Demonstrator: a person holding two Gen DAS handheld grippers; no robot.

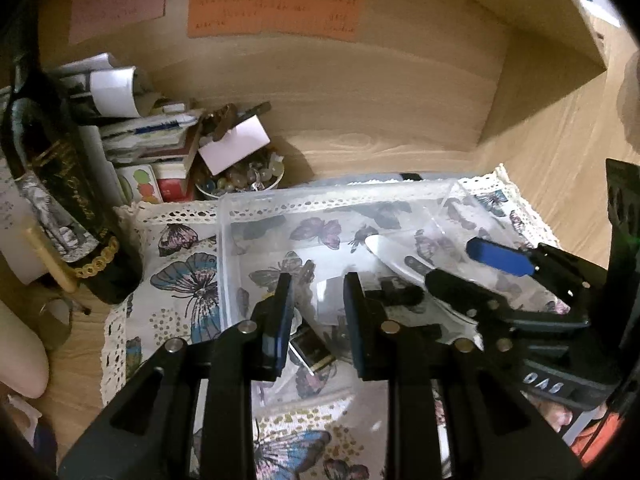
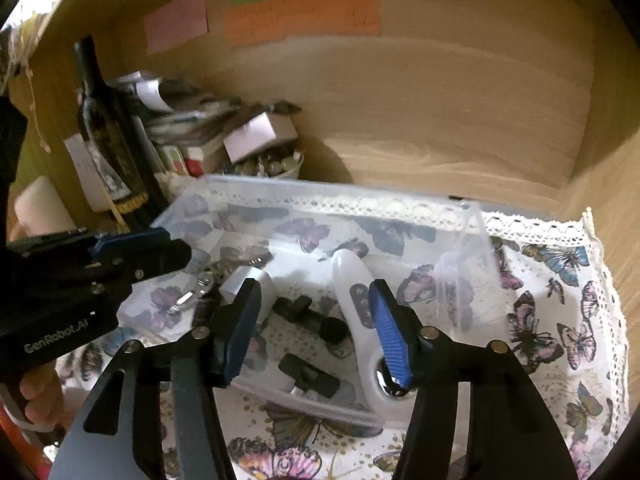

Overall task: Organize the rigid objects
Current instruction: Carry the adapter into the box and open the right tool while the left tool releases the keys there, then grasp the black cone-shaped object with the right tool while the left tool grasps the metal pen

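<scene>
A clear plastic bin [image 2: 320, 196] [image 1: 228, 220] sits on a butterfly-print cloth [image 2: 560, 320]. Inside lie a white handheld device [image 2: 352, 280] with a chrome head, black attachment pieces [image 2: 308, 376], a white adapter [image 2: 248, 280] and small metal bits [image 2: 200, 284]. My right gripper [image 2: 316, 328] is open above the bin, its right finger close to the white device. It also shows in the left wrist view [image 1: 472, 268]. My left gripper [image 1: 318, 312] is open and empty over the bin's near left part, above a small dark box [image 1: 312, 348]. It enters the right wrist view at the left [image 2: 140, 252].
A dark bottle [image 1: 60, 200] stands left of the bin. Behind it are stacked papers and boxes [image 1: 148, 136] and a bowl of beads [image 1: 248, 176]. A wooden back wall with coloured notes [image 1: 272, 12] closes the space, and a wooden side panel [image 1: 560, 60] stands at the right.
</scene>
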